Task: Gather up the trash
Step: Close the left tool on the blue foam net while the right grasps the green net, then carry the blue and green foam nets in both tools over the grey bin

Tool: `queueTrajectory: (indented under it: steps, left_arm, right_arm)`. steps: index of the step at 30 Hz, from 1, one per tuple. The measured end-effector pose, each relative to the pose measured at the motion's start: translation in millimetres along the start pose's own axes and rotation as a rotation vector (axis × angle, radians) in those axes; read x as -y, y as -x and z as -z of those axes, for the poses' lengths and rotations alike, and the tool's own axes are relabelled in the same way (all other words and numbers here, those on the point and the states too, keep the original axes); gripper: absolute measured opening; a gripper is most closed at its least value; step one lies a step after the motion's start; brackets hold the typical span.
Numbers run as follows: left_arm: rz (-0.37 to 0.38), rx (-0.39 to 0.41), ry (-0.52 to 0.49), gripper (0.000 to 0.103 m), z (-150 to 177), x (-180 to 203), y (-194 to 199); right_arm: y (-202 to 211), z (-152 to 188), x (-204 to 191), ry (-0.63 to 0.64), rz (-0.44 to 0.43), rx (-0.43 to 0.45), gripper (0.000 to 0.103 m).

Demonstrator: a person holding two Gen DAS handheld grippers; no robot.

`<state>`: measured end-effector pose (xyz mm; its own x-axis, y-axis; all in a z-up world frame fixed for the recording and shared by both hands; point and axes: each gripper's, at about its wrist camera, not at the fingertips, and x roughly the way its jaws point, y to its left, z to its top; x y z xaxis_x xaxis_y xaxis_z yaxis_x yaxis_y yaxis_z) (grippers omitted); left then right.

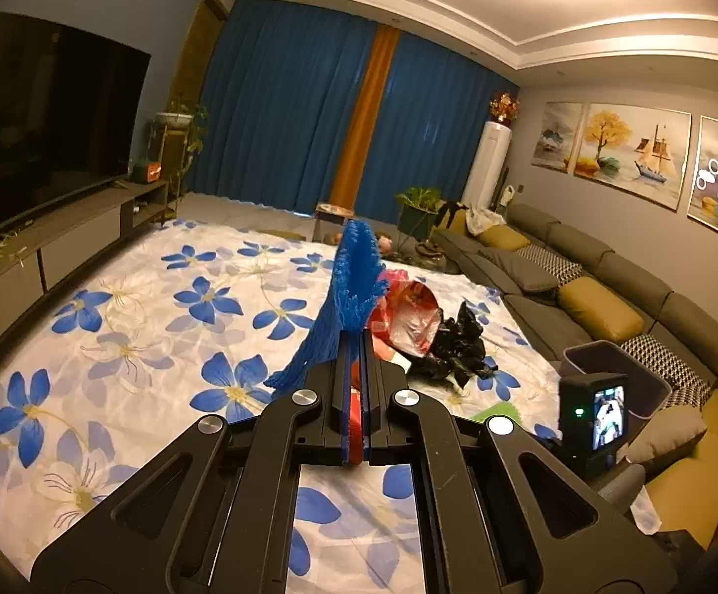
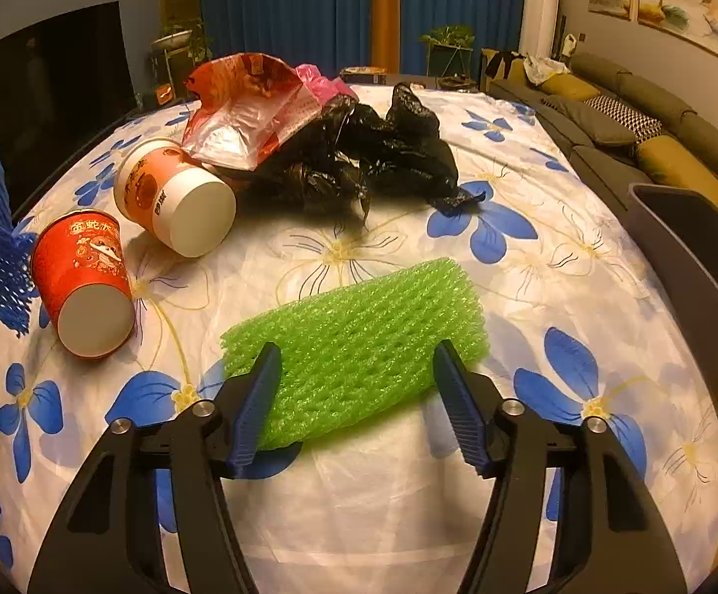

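With the left gripper [image 1: 354, 346] clamped on a blue foam net [image 1: 354, 272] at frame centre and the right gripper [image 2: 359, 391] wide around a green foam net [image 2: 359, 326] on the worktop [image 2: 359, 519], two cups [image 2: 86, 287], wrappers and probably a black bag [image 2: 383, 158] remain uncollected beside the bin [image 2: 695, 247].

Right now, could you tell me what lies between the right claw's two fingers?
The near end of the green foam net lies between the fingers of the right claw, resting on the flowered cloth; the right wrist view shows it.
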<state>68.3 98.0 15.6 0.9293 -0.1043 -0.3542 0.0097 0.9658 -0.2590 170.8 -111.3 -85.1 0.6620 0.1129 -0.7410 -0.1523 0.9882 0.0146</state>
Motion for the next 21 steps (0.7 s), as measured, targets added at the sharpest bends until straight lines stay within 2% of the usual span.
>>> queueTrajectory:
  steps: [11, 15, 21]
  left_arm:
    - [0.006, 0.022, -0.014, 0.002, -1.6, 7.7, 15.8]
    - [0.021, 0.017, -0.022, 0.002, -0.9, 12.0, 16.6]
    - [0.037, 0.017, -0.027, 0.002, 0.5, 19.1, 17.0]
  right_arm:
    - [-2.1, 1.8, 2.9, -0.005, -0.028, -0.015, 0.032]
    - [1.6, 3.5, 6.6, -0.014, -0.047, -0.003, 0.017]
    - [18.7, 7.3, 12.2, -0.002, -0.061, 0.071, 0.012]
